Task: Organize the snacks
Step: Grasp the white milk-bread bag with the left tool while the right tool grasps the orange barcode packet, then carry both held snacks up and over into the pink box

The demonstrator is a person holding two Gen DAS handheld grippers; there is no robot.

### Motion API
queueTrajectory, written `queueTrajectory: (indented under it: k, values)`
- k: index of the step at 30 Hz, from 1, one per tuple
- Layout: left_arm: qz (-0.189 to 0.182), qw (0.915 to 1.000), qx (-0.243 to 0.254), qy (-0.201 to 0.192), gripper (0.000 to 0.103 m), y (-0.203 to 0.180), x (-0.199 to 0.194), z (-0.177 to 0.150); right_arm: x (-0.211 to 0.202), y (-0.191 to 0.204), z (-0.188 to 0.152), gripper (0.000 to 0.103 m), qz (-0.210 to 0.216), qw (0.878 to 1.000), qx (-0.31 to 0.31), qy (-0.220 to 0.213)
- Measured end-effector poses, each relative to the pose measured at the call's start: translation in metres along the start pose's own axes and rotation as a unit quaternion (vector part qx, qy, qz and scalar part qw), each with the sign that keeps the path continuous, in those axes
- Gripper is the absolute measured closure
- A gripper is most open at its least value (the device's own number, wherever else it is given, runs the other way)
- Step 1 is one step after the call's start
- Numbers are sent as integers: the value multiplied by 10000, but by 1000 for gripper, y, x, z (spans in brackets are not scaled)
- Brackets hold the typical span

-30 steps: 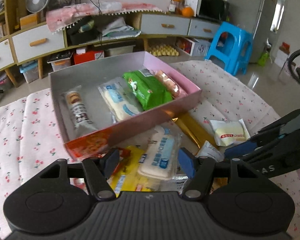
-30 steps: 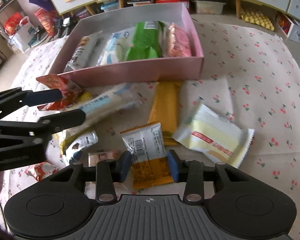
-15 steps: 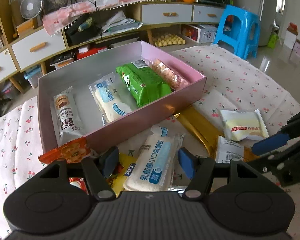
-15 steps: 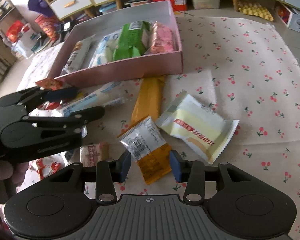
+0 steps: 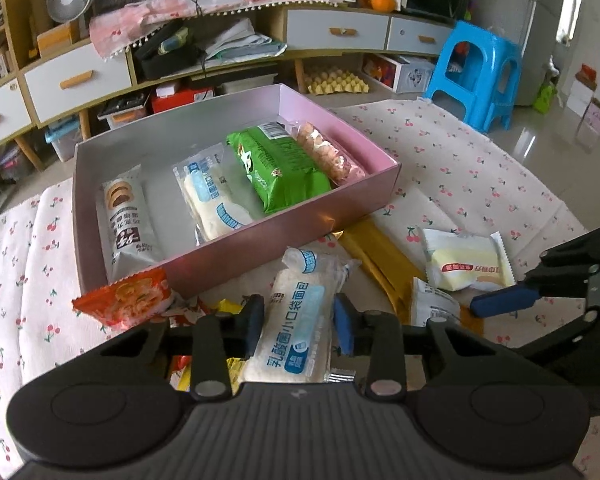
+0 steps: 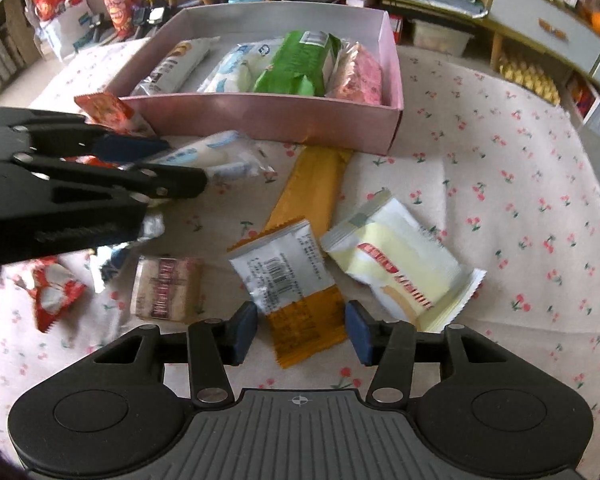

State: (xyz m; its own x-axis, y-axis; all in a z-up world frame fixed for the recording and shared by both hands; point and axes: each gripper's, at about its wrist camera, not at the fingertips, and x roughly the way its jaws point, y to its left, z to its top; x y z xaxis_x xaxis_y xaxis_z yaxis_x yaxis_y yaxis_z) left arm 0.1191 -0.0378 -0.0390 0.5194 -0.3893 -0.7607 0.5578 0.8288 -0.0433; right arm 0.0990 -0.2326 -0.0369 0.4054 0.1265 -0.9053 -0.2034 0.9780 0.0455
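Left wrist view shows our left gripper (image 5: 296, 330) clamped on the white-and-blue bread packet (image 5: 290, 328), which rests on the cherry-print counter (image 5: 460, 152) just short of the pink box (image 5: 284, 236). We judge the pick made; next we lift it over the near wall into the gap beside the matching bread packet (image 5: 212, 200). Our right gripper (image 6: 300, 334) hangs spread wide, holding nothing, over the orange-and-white sachet (image 6: 288, 280)

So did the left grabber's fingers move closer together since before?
Yes. The left gripper has closed in: its fingers now press both sides of the white bread packet, where earlier they stood wide apart around it.
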Motion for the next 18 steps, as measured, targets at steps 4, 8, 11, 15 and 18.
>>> queueTrajectory:
  k: [4,8,11,15,18]
  values:
    - [-65,9998,-197,28,70,2,-3,-1,-1,-6,2,60,66,10000,52,-48]
    - [-160,9989,-437,57,71,6,-7,-1,-5,-14,7,69,312,9989,346,-84]
    - [-239,9976,-643,61,71,9,-10,0,-8,-21,9,70,569,9964,622,-60]
    - [-365,9949,-942,27,71,14,-15,0,-12,-27,10,70,747,9932,889,-67]
    - [-392,9929,-1124,-46,71,18,-20,1,-17,-32,12,70,890,9901,1081,-109]
